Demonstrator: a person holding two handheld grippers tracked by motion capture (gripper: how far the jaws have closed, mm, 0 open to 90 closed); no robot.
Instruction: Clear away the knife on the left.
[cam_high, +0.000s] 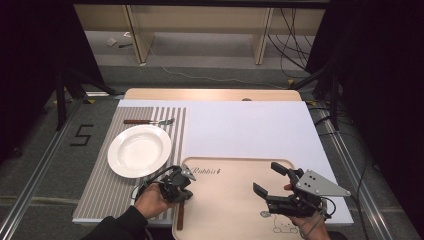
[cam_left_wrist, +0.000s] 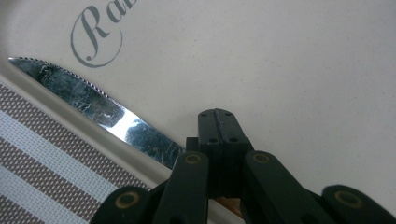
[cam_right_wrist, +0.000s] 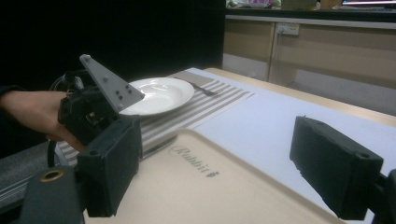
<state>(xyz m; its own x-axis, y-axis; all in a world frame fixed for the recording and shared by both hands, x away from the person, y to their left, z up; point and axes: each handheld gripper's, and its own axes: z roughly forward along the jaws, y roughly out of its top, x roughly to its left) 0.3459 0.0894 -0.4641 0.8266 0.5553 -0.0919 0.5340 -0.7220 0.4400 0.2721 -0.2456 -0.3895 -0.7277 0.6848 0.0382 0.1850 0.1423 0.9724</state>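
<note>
A knife lies along the left rim of the beige tray (cam_high: 227, 212). Its wooden handle (cam_high: 180, 218) points toward the person, and its serrated blade (cam_left_wrist: 91, 103) runs off to the upper left in the left gripper view. My left gripper (cam_high: 184, 194) (cam_left_wrist: 217, 114) hovers low over the knife's middle, jaws shut pad to pad, and the blade passes underneath them. My right gripper (cam_high: 267, 177) (cam_right_wrist: 224, 163) is open over the right part of the tray, with nothing between its jaws. The left gripper (cam_right_wrist: 93, 107) and the hand holding it appear in the right gripper view.
A white plate (cam_high: 139, 150) sits on a striped placemat (cam_high: 100, 190), left of the tray. A fork (cam_high: 150, 121) lies behind the plate. A white mat (cam_high: 250, 130) covers the table beyond the tray. Cabinets and cables stand behind the table.
</note>
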